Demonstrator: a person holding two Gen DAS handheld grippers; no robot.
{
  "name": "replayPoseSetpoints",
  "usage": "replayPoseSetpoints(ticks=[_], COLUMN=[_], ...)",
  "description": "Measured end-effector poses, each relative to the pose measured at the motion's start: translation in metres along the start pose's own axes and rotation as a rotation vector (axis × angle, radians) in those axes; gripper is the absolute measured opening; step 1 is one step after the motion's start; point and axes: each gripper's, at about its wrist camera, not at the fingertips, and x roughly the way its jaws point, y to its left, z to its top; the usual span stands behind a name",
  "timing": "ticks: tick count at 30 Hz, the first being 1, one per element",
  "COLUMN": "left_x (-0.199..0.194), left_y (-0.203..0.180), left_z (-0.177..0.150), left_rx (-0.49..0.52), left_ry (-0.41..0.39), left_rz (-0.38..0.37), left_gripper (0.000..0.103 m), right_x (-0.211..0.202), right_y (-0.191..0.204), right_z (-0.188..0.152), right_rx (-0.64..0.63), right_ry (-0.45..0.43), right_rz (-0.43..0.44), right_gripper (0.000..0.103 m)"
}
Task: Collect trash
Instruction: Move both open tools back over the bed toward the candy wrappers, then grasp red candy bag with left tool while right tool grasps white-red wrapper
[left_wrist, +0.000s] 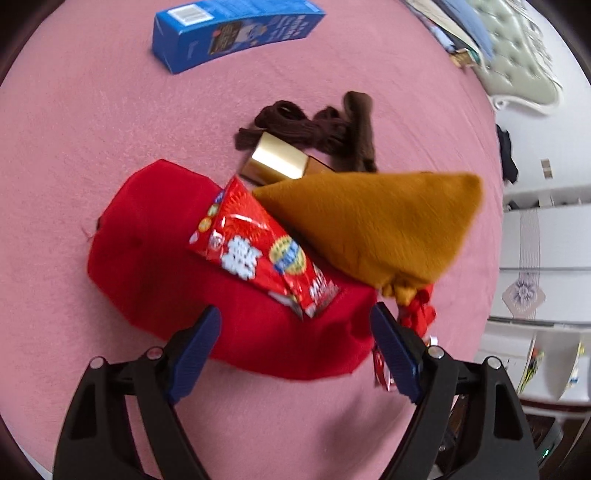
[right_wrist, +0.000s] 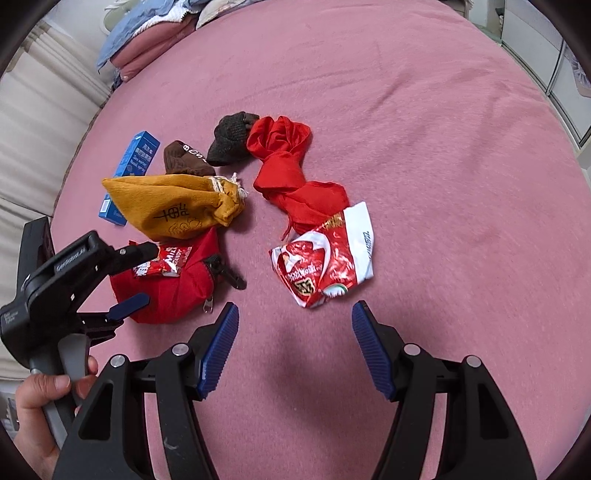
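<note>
A red candy wrapper (left_wrist: 258, 254) lies on top of a red zip pouch (left_wrist: 177, 266) on the pink bed. My left gripper (left_wrist: 295, 332) is open, its blue pads either side of the pouch just below the wrapper. The wrapper also shows in the right wrist view (right_wrist: 162, 263), with the left gripper (right_wrist: 131, 280) over it. A crumpled red-and-white snack bag (right_wrist: 325, 262) lies just ahead of my right gripper (right_wrist: 295, 332), which is open and empty. A blue carton (left_wrist: 232, 33) lies farther off.
A mustard drawstring bag (left_wrist: 373, 225) leans on the pouch. A gold box (left_wrist: 277, 162), brown socks (left_wrist: 321, 129), a dark glove (right_wrist: 232, 138) and a red scarf (right_wrist: 291, 173) lie on the pink blanket (right_wrist: 443, 184). Pillows (right_wrist: 147, 40) sit at the far edge; white furniture (left_wrist: 535, 258) stands at right.
</note>
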Motion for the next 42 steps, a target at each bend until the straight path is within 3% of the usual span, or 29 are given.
replayPoseSetpoints(ticks=[6, 9, 13, 17, 23, 29, 32, 33, 34, 35, 42], left_x=[0.020, 0.027, 0.032, 0.033, 0.014, 0.003, 0.002, 0.003, 0.003, 0.003, 0.001], left_y=[0.005, 0.001, -0.009, -0.014, -0.010, -0.006, -0.013, -0.017, -0.021, -0.025, -0.033], left_z=[0.013, 0.022, 0.030, 0.035, 0.023, 0.010, 0.003, -0.003, -0.007, -0.010, -0.036], left_rx=[-0.116, -0.129, -0.121, -0.125, -0.087, -0.011, 0.029, 0.038, 0.054, 0.066, 0.124], left_ry=[0.009, 0.012, 0.009, 0.001, -0.020, 0.004, 0.015, 0.017, 0.020, 0.023, 0.060], left_rz=[0.048, 0.090, 0.135, 0.150, 0.058, -0.011, -0.041, -0.046, -0.053, -0.055, -0.087], left_gripper=[0.077, 0.071, 0.045, 0.036, 0.032, 0.032, 0.032, 0.032, 0.032, 0.032, 0.032], right_x=[0.014, 0.020, 0.026, 0.030, 0.031, 0.043, 0.050, 0.050, 0.049, 0.048, 0.027], right_y=[-0.002, -0.005, -0.012, -0.016, -0.032, -0.047, -0.055, -0.056, -0.056, -0.056, -0.052], right_z=[0.010, 0.015, 0.016, 0.015, 0.016, 0.024, 0.027, 0.027, 0.028, 0.028, 0.013], right_rx=[-0.003, 0.001, 0.013, 0.028, 0.103, 0.183, 0.226, 0.230, 0.231, 0.230, 0.191], right_ry=[0.029, 0.042, 0.062, 0.072, 0.069, 0.089, 0.105, 0.103, 0.101, 0.101, 0.065], right_rz=[-0.005, -0.008, -0.011, -0.011, 0.004, 0.024, 0.014, 0.015, 0.025, 0.032, 0.014], right_gripper=[0.063, 0.063, 0.063, 0.063, 0.071, 0.072, 0.064, 0.055, 0.034, 0.030, 0.025])
